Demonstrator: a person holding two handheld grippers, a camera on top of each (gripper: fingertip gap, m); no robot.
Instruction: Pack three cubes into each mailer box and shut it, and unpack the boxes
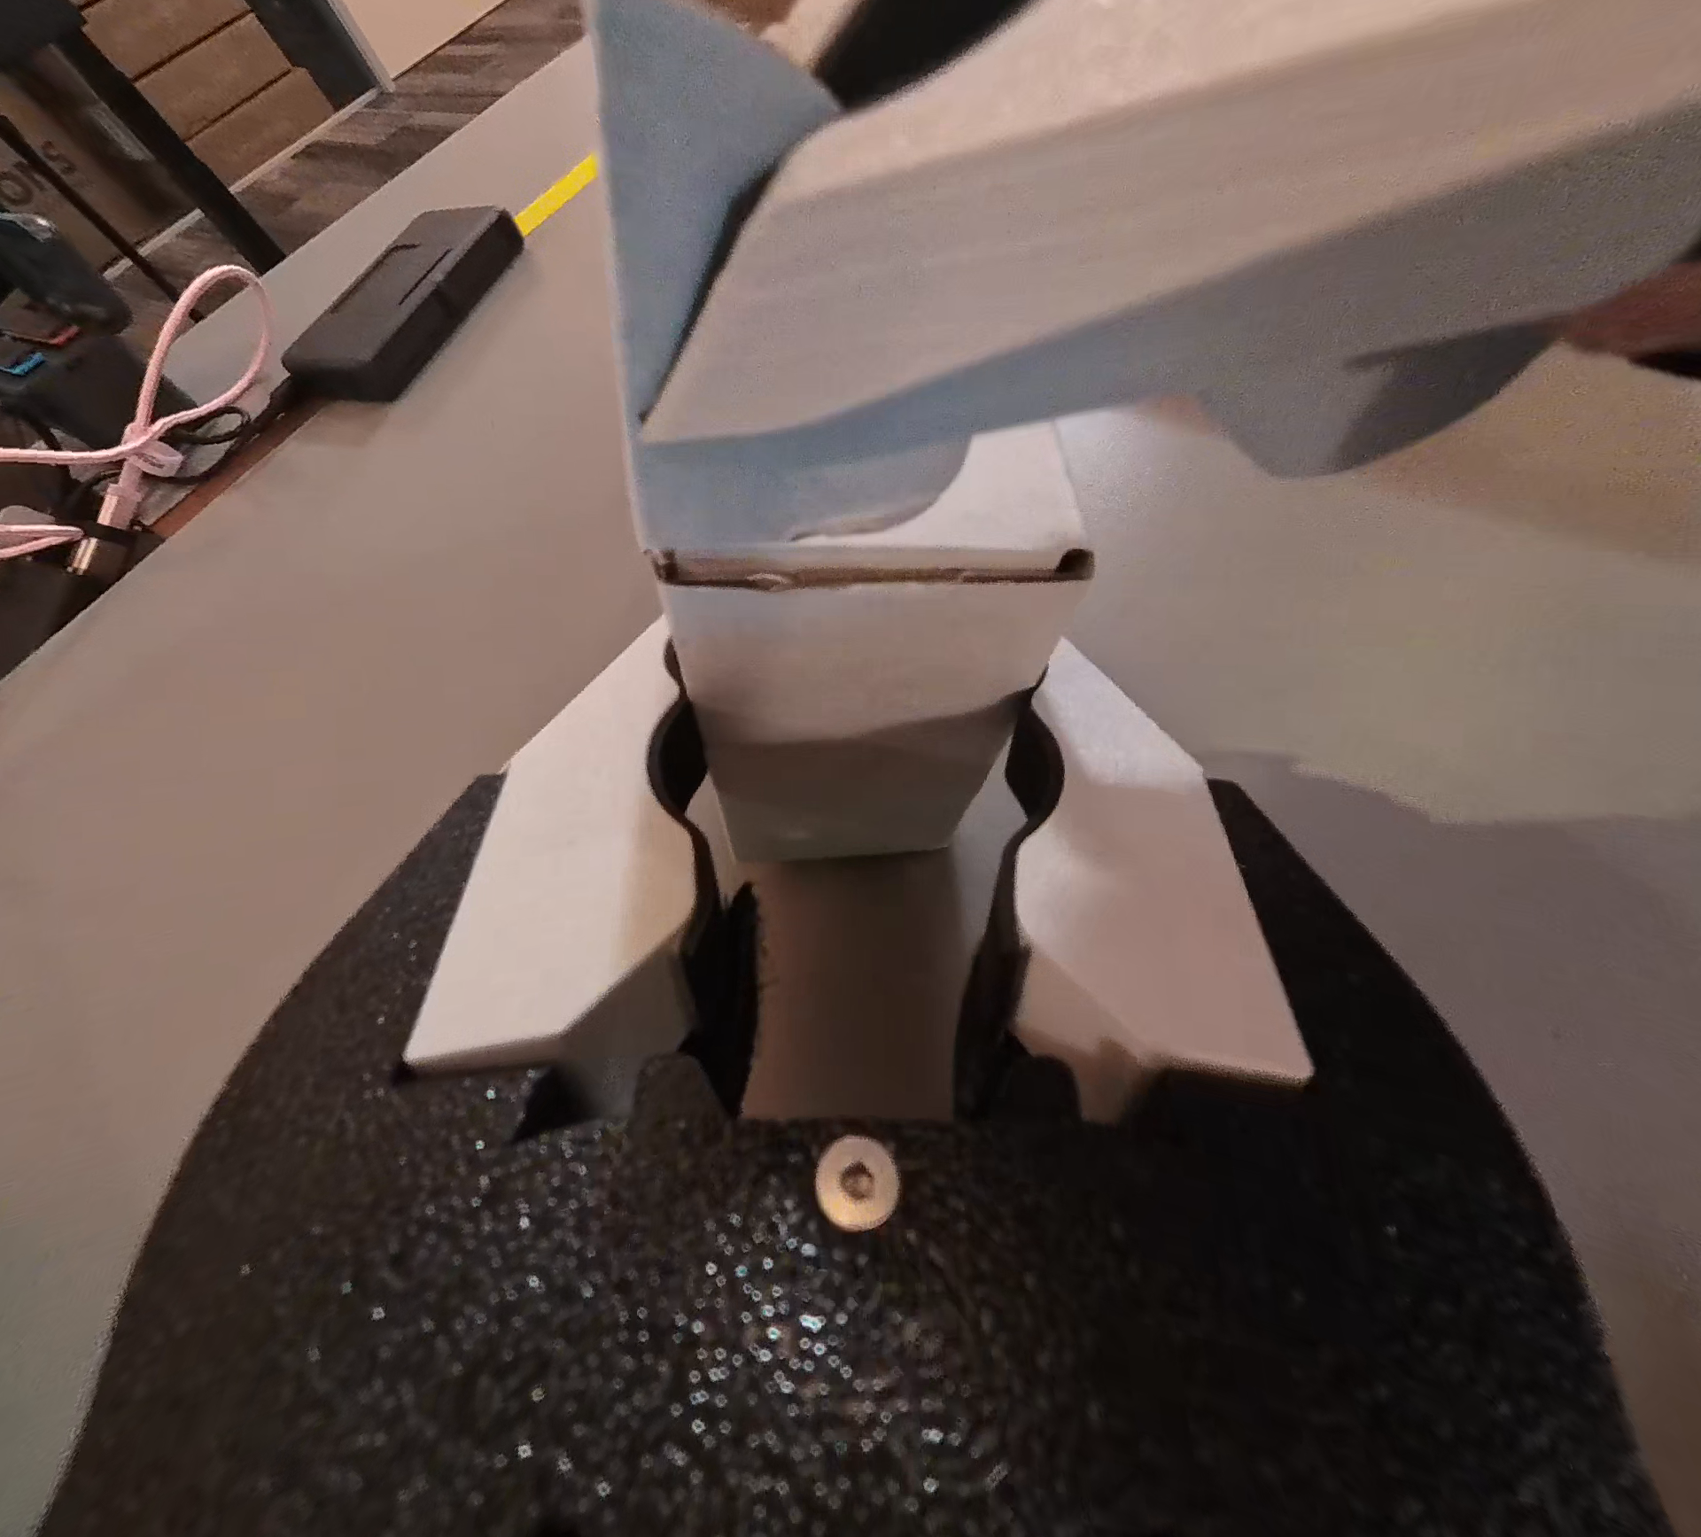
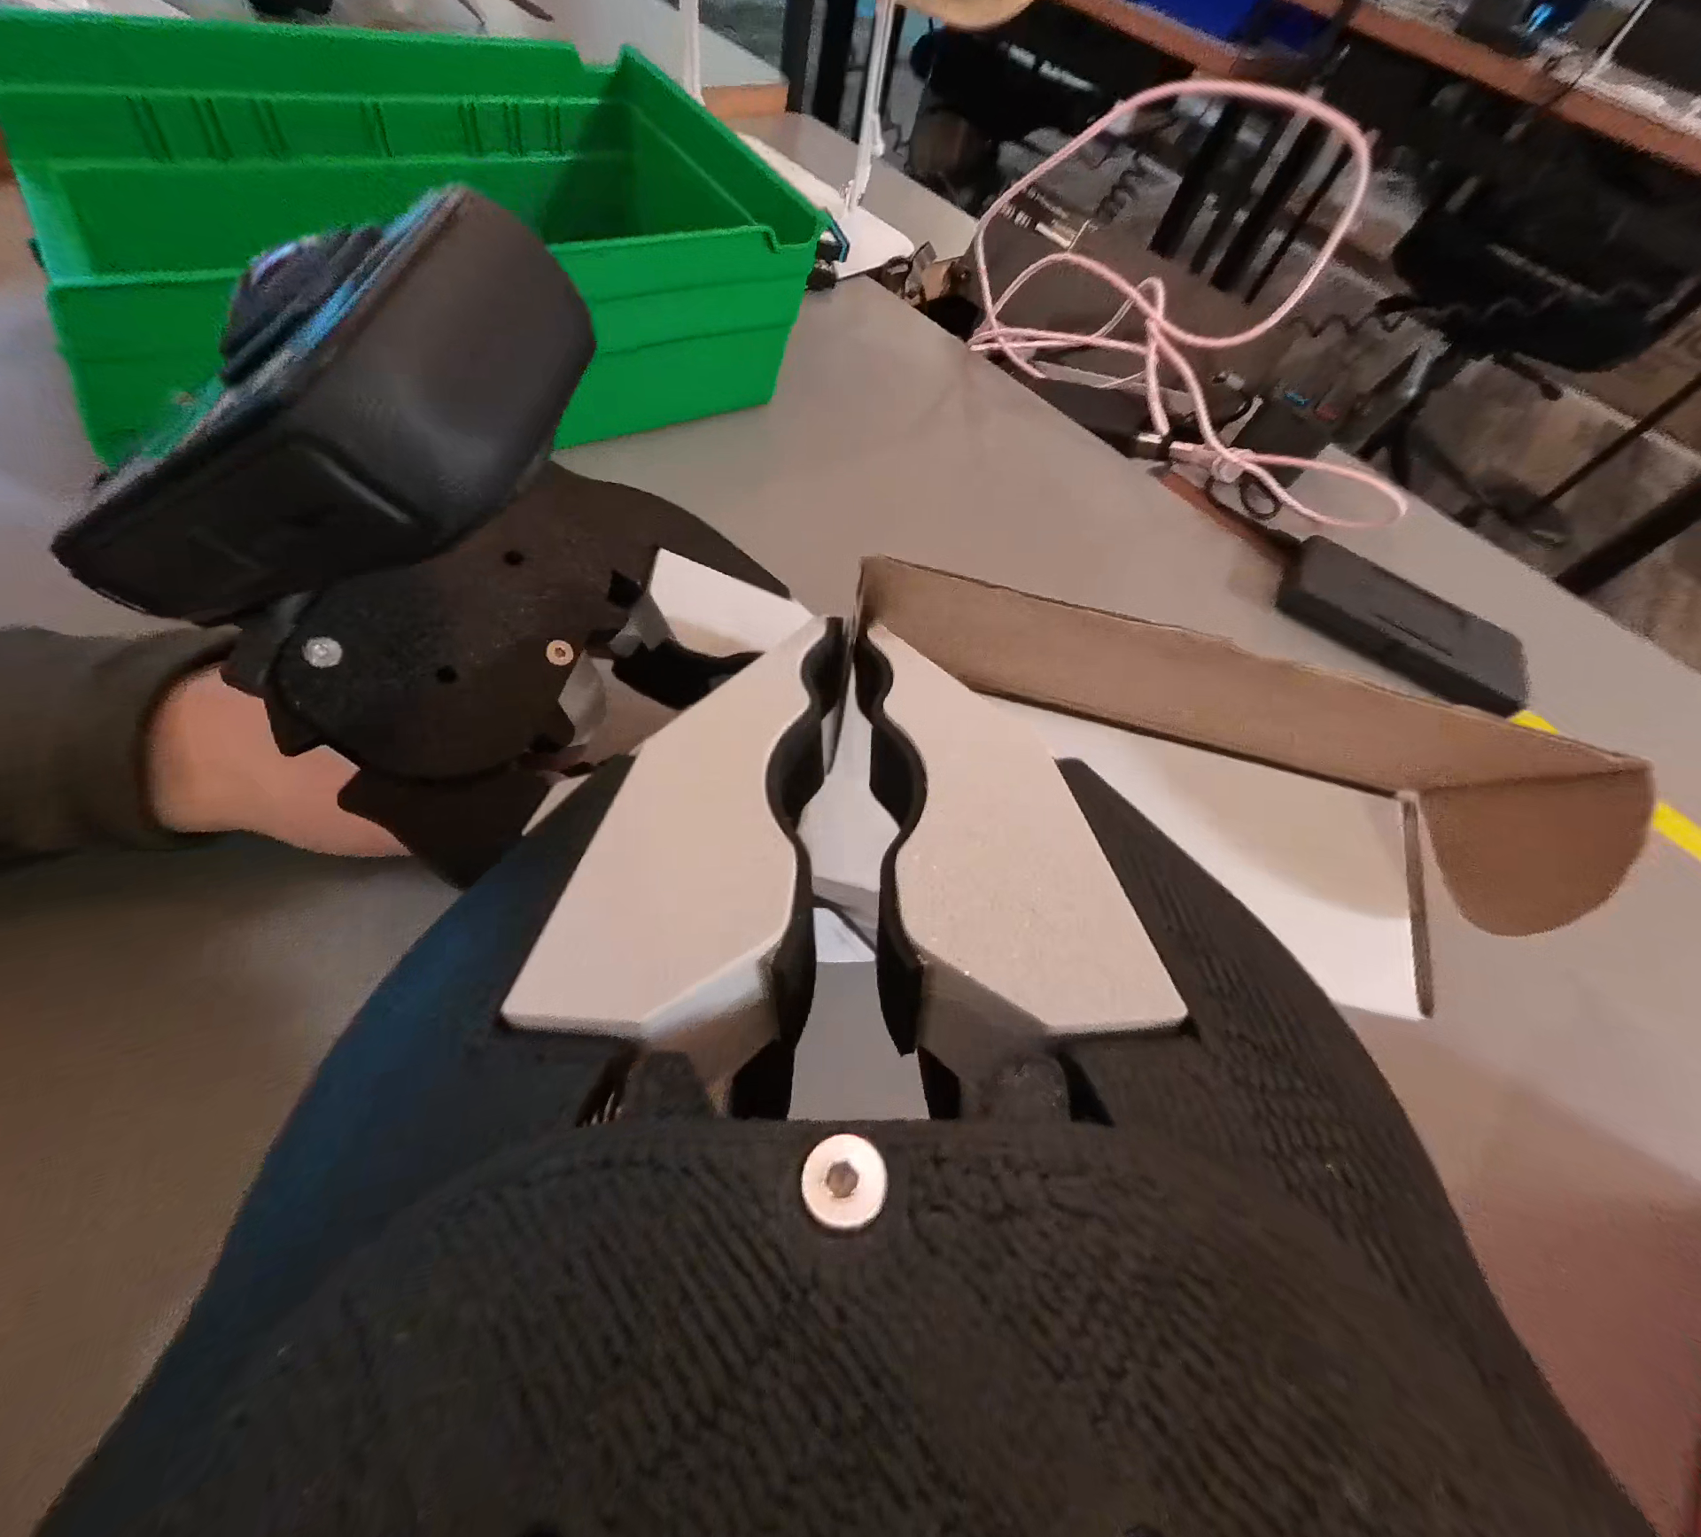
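Note:
A mailer box (image 1: pixel 865 628), white outside and brown inside, is held above the grey table (image 1: pixel 322 618). My left gripper (image 1: pixel 856 664) is shut on a narrow end of the box. My right gripper (image 2: pixel 849 646) is shut on the thin edge of the box's raised lid (image 2: pixel 1197 701), whose rounded side flap sticks out to the right. In the left wrist view, one of the right gripper's fingers (image 1: pixel 1105 250) reaches in from the upper right over the lid (image 1: pixel 681 204). The left gripper's body (image 2: pixel 442 664), held by a hand, shows at the left of the right wrist view. No cubes are visible.
A green plastic bin (image 2: pixel 460 278) stands behind the left gripper. A flat black case (image 2: pixel 1399 628) and a pink cable (image 2: pixel 1178 315) lie near the table's far edge. A yellow tape strip (image 1: pixel 557 195) marks the table. A sign stand (image 2: pixel 865 186) rises behind the bin.

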